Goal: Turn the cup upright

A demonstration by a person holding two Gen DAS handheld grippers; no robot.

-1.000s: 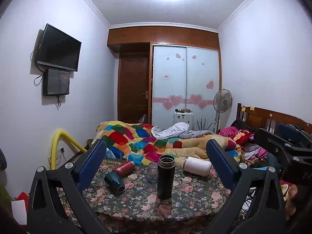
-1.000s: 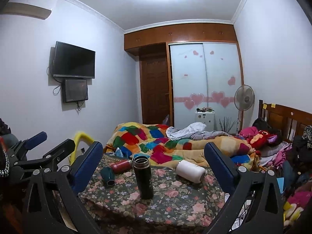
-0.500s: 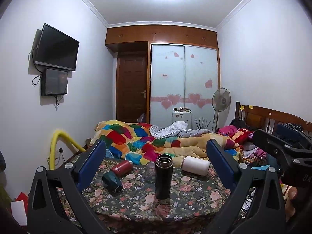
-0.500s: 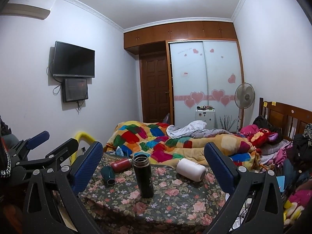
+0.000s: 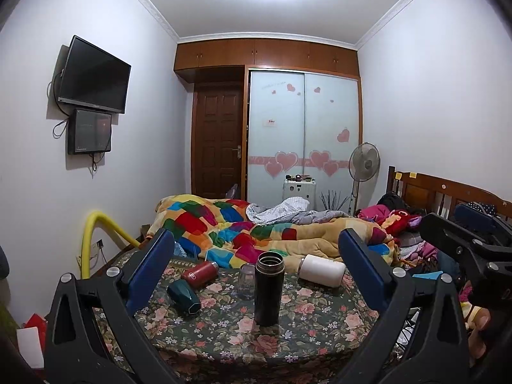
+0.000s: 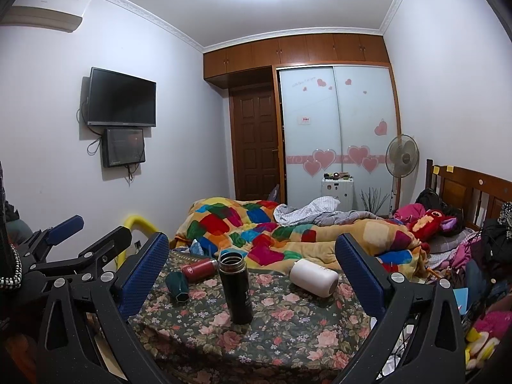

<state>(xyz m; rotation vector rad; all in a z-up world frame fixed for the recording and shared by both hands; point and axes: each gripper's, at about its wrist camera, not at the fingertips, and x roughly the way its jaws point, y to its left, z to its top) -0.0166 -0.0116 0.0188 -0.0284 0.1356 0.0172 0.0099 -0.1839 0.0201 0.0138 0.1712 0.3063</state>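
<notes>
Both cameras have drifted slightly leftward and back; no cup has shifted.

Your left tongs point(image 5: 256, 275) and right tongs point(image 6: 252, 272) are spread wide, holding nothing, short of the worktop point(image 5: 320, 329). The black flask point(image 5: 268, 288) already stands upright at center; the green cup point(image 5: 184, 296) at 9 o'clock, red flask point(image 5: 200, 273) at 10 and white cup point(image 5: 321, 270) at 2 lie toppled, awaiting flipping.
</notes>
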